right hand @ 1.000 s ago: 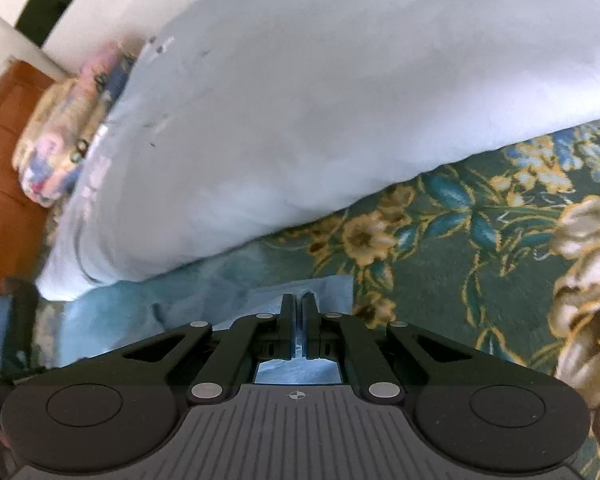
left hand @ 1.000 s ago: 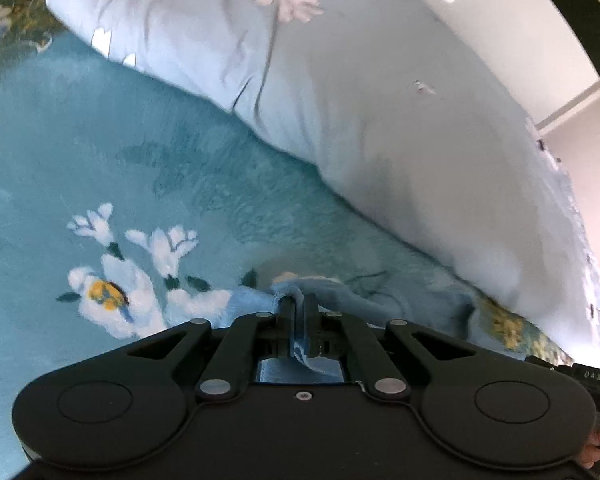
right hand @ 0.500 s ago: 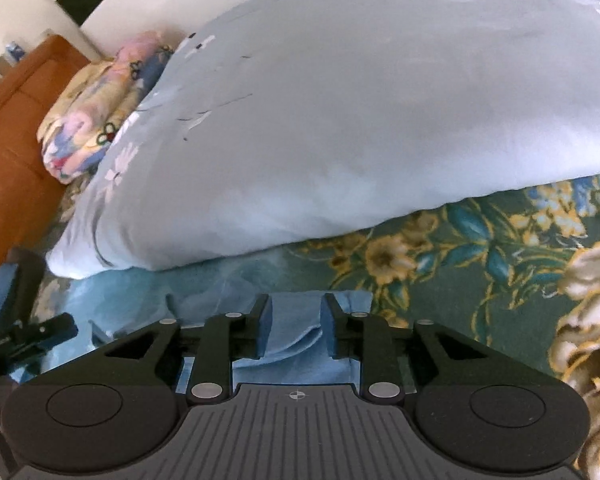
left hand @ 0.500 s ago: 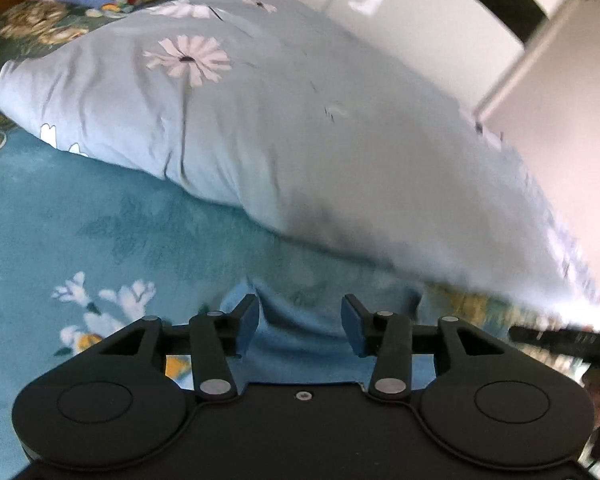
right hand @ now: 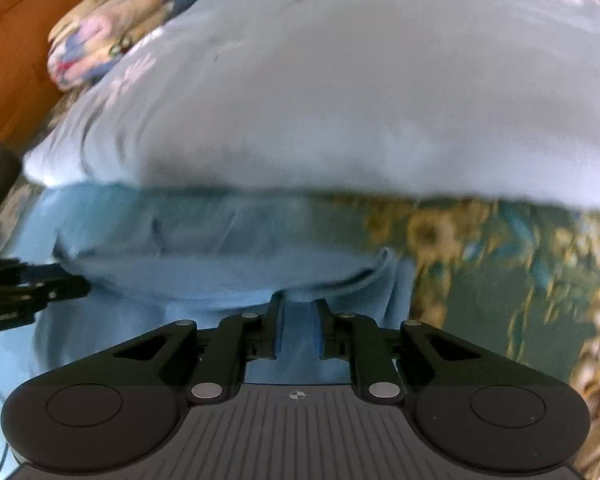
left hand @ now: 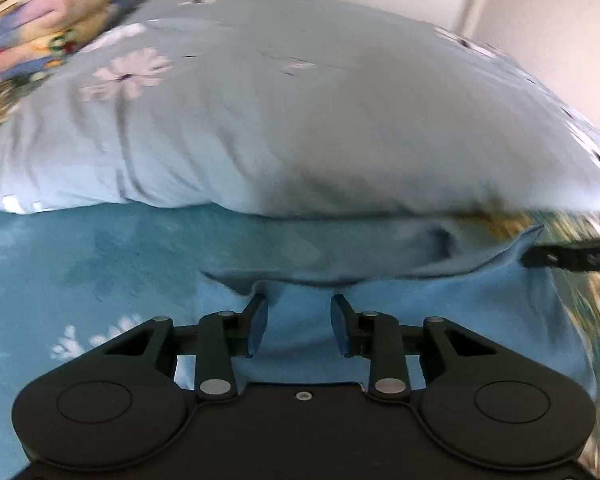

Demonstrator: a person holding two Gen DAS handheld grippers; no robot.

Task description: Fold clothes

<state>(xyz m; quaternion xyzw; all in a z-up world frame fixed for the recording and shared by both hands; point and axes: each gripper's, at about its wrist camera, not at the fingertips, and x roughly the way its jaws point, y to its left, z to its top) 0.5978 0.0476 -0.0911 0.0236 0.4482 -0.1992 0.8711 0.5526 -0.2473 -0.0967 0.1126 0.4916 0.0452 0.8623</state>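
Observation:
A light blue garment (left hand: 440,304) lies on the bed in front of a big pillow, its near part flat and its far edge bunched in a fold; it also shows in the right wrist view (right hand: 204,256). My left gripper (left hand: 299,308) is open above the garment's left part, holding nothing. My right gripper (right hand: 298,306) is open above the garment's right part, with blue cloth showing between its fingers but not pinched. Each gripper shows at the edge of the other's view, the right one (left hand: 572,258) and the left one (right hand: 28,292).
A large pale blue-grey pillow (left hand: 300,120) with daisy prints fills the space just behind the garment. A teal flowered cloth (left hand: 80,272) lies to the left. The green and gold floral bedspread (right hand: 500,280) lies right. A folded colourful blanket (right hand: 112,28) and wooden headboard (right hand: 16,64) are far left.
Both grippers were shut on the garment's edge a second ago; they have opened, let the cloth drop and pulled back. The views have tilted up toward the pillow.

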